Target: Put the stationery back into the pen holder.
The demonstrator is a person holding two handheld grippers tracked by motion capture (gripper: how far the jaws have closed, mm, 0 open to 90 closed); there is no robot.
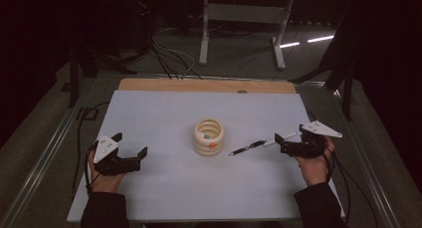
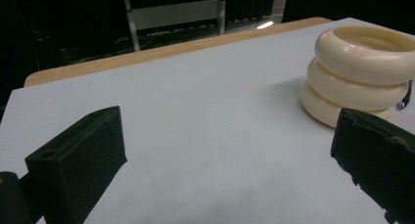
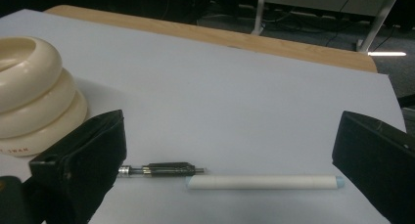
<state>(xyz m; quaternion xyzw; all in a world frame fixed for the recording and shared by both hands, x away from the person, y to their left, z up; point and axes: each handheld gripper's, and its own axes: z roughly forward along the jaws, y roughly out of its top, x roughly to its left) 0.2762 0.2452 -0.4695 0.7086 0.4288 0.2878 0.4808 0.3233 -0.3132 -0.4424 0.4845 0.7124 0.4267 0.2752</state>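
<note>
Nearest the camera, my left gripper rests on the white table sheet with its jaws wide apart, holding nothing. Moving right, the cream stack of rings stands mid-table (something orange and green sits inside it). Just beyond lie a black pen and a white marker, end to end. My right gripper hovers spread over them, so I judge this the approach: next I should lower and close on the marker.
</note>
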